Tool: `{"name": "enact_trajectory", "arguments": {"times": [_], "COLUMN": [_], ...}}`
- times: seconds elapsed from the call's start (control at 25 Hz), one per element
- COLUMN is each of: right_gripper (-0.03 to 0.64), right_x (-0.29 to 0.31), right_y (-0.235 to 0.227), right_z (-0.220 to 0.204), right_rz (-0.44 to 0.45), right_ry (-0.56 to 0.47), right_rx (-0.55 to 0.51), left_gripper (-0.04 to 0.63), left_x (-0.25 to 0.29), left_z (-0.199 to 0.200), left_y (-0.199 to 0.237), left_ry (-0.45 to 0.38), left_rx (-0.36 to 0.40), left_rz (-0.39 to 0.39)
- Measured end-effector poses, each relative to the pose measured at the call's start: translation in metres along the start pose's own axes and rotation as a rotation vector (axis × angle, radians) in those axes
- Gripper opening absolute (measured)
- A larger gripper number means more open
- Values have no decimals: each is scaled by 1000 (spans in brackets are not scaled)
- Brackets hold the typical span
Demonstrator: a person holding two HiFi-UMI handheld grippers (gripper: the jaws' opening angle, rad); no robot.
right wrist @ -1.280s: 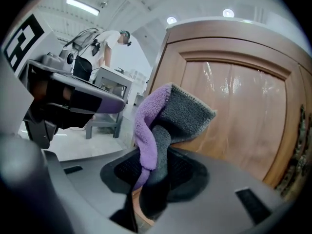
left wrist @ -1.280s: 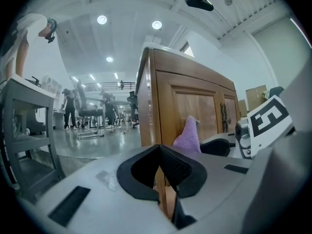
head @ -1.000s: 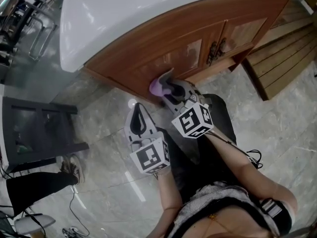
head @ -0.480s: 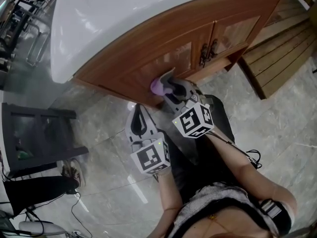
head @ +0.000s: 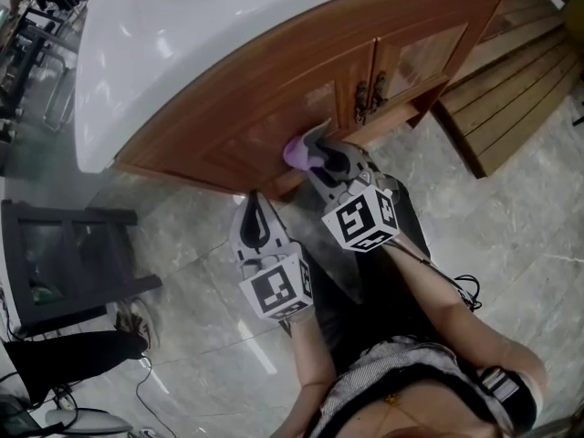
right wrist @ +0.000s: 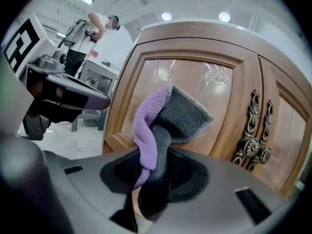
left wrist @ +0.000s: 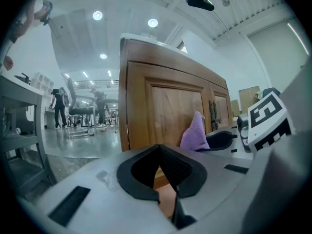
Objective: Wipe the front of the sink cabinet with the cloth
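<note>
This looks like a big open work hall or lab fitted out with home furniture, not a lived-in home. A wooden sink cabinet (head: pixel 301 99) with a white top (head: pixel 201 35) stands alone on a glossy grey tiled floor (head: pixel 511 208). A slatted wooden platform (head: pixel 511 71) lies to its right and a dark metal frame (head: pixel 73 254) to its left. The left gripper view shows a high white ceiling with round lamps (left wrist: pixel 97 15) and, far off, people (left wrist: pixel 58 106) among chairs. The right gripper view shows a person (right wrist: pixel 92 33) at a work table (right wrist: pixel 97 77)

Left claw (head: pixel 254 201), right claw (head: pixel 315 144): grey shells, black-white marker cubes (head: pixel 276 287).
</note>
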State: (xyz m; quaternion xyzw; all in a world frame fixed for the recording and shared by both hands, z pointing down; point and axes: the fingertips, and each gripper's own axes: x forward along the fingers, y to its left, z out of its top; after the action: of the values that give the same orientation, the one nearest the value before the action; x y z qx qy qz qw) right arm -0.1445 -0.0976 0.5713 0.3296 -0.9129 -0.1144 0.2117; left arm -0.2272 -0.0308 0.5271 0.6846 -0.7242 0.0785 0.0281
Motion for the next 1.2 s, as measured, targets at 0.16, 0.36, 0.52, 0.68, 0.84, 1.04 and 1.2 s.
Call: {"name": "enact_trajectory", "arguments": {"times": [0.16, 0.36, 0.52, 0.68, 0.84, 1.04, 1.2], "right_gripper": [178, 178, 178, 178, 178, 178, 178], "right_x": [-6, -12, -17, -23, -26, -28, -29], "right_y": [-13, -28, -40, -52, -57, -60, -56], "right_z": [-8, -17, -24, -32, -35, -38, -39], "right_rz": [-26, -53, -84, -108, -117, -115, -76], "right_ry": [10, 24, 38, 53, 58, 47, 47], "right_rx": [21, 33, 34, 42, 35, 60, 32], "left_gripper": [6, 6, 6, 6, 6, 6, 6], "left_x": [4, 11, 16, 21, 24, 31, 37], "left_z": [-1, -1, 0, 1, 1, 1, -2], "left_y": [-7, -20, -30, -40, -47, -52, -57], "left_ry": [-6, 2, -1, -4, 3, 7, 12], "left_rx": [-4, -2, 2, 3, 9, 13, 11], "left_rz": [-13, -39, -58, -83, -97, -107, -112]}}
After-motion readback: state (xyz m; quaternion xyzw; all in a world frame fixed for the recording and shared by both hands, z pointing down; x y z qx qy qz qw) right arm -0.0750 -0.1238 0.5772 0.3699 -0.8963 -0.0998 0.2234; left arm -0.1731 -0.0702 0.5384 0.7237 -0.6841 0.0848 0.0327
